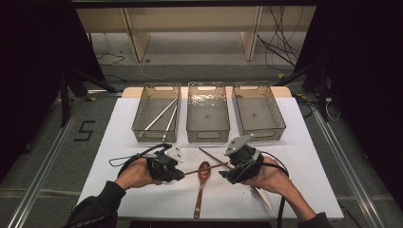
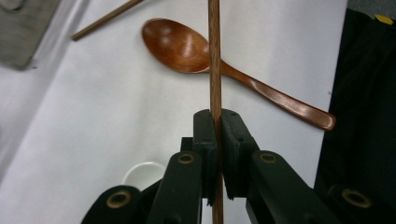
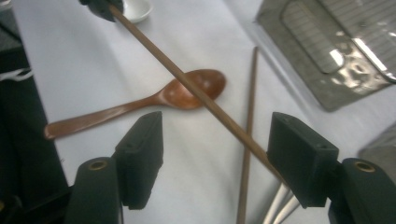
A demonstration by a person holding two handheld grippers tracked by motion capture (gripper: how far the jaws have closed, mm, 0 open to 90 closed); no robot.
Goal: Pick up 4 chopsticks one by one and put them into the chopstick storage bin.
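My left gripper (image 1: 180, 175) (image 2: 217, 135) is shut on a brown wooden chopstick (image 1: 192, 171) (image 2: 214, 56), holding it above the white table cover. The stick points across to my right gripper (image 1: 223, 173) (image 3: 215, 154). That gripper's jaws stand wide apart with the stick's far end (image 3: 224, 121) between them, close to one jaw and not clamped. A wooden spoon (image 1: 200, 190) (image 2: 182, 44) (image 3: 187, 93) lies under the stick. A second brown chopstick (image 1: 211, 154) (image 3: 250, 121) rests on the table beside the spoon.
Three clear baskets stand in a row at the back; the left one (image 1: 157, 113) holds two white chopsticks (image 1: 161, 116). A small white dish (image 2: 142, 175) (image 3: 137, 9) sits near my left gripper. Pale utensils (image 1: 261, 195) lie under my right hand.
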